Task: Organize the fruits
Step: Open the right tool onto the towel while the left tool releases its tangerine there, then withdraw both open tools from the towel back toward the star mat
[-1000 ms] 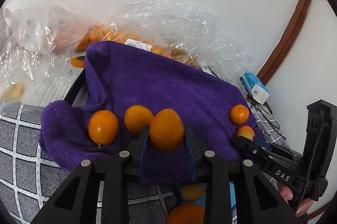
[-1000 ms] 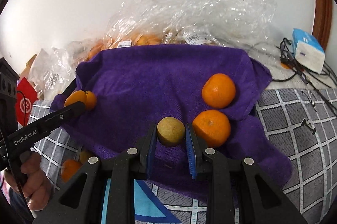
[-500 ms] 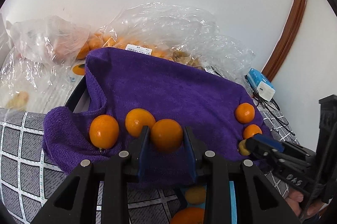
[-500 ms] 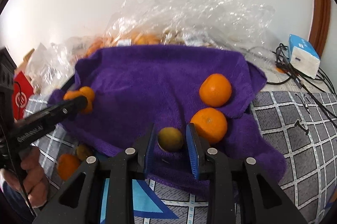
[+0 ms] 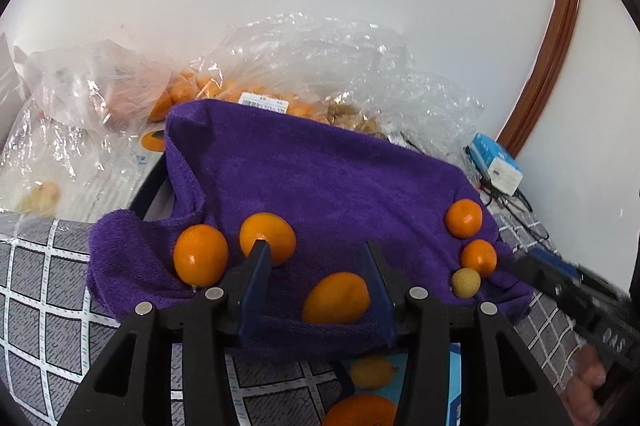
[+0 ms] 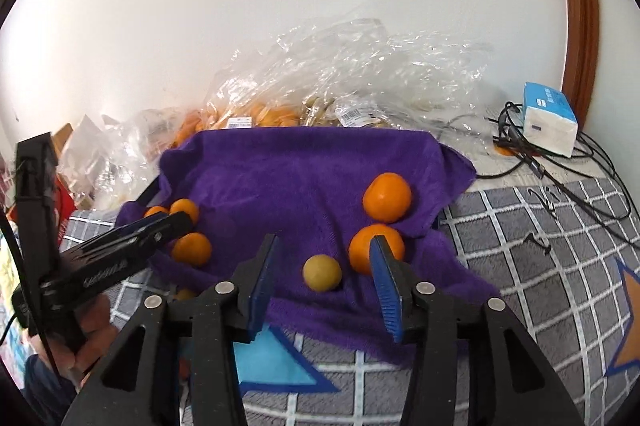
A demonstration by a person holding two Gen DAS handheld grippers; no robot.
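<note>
Five oranges [image 5: 335,298], one longan [image 6: 321,272] on towel [image 5: 320,177]; both claws [image 5: 316,290] [image 6: 324,280] opening, released.

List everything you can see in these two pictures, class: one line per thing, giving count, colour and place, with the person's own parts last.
towel: one, purple, spread in the middle, over a dark frame.
oval orange fruits: three, orange, at the towel's near left; one lies between the left gripper's fingers.
round oranges: two, orange, at the towel's right side.
small round fruit: one, yellow-green, beside the nearer round orange.
plastic bags: several, clear, behind the towel, holding fruit.
tissue pack: one, blue and white, far right.
cables: black, beside the tissue pack.
cover: grey, white grid, underneath.
left gripper: black, blue pads, jaws opening.
right gripper: same, jaws opening, small round fruit lying free between them.
</note>
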